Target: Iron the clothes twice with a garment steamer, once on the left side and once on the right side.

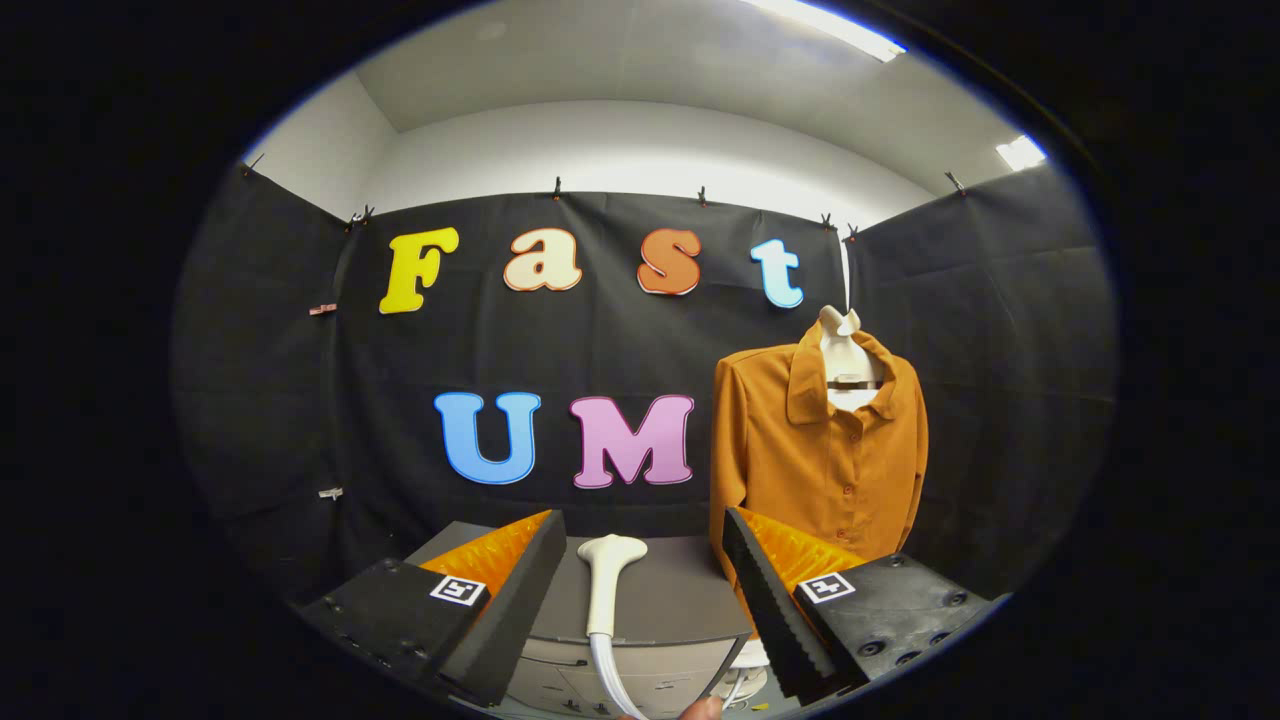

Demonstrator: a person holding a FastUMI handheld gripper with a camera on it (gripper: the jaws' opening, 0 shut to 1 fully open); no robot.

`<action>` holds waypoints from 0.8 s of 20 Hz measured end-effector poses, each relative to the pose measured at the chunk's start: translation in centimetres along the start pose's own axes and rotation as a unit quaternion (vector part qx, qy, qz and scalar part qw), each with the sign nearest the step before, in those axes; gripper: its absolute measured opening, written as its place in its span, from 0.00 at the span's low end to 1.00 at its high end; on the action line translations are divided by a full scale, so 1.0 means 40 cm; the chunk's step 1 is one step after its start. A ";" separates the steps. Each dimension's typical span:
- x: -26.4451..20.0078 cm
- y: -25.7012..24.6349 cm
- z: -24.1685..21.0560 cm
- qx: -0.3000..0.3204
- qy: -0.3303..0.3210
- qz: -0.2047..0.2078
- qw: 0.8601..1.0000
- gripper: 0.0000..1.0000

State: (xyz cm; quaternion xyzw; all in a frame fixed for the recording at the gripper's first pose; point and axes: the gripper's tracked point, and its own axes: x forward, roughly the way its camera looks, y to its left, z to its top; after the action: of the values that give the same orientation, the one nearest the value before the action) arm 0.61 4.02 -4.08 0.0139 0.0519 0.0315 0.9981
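Note:
A white garment steamer head (606, 585) with its hose running down lies on a grey cabinet top (670, 605), between and a little beyond my fingers. My gripper (645, 580) is open, its fingers spread wide on either side of the steamer head and not touching it. An orange-brown buttoned shirt (820, 455) hangs on a white hanger form (848, 365) against the black wall, beyond and above my right finger (765, 600).
The grey cabinet has drawers (620, 680) on its front face, below the steamer hose. Black cloth walls close the booth on the left, back and right.

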 end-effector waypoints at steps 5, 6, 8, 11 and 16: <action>0.094 -0.005 -0.148 0.017 0.077 -0.022 0.997 0.98; 0.120 -0.005 -0.187 0.029 0.097 -0.025 0.995 0.98; 0.165 0.024 -0.280 0.045 0.153 -0.018 0.987 0.98; 0.206 0.054 -0.403 0.052 0.218 0.004 0.975 0.98; 0.266 0.088 -0.531 0.018 0.275 0.017 0.961 0.98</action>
State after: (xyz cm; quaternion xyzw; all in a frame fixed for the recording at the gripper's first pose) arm 8.75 8.75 -26.19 0.0238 0.3245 0.0503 0.9443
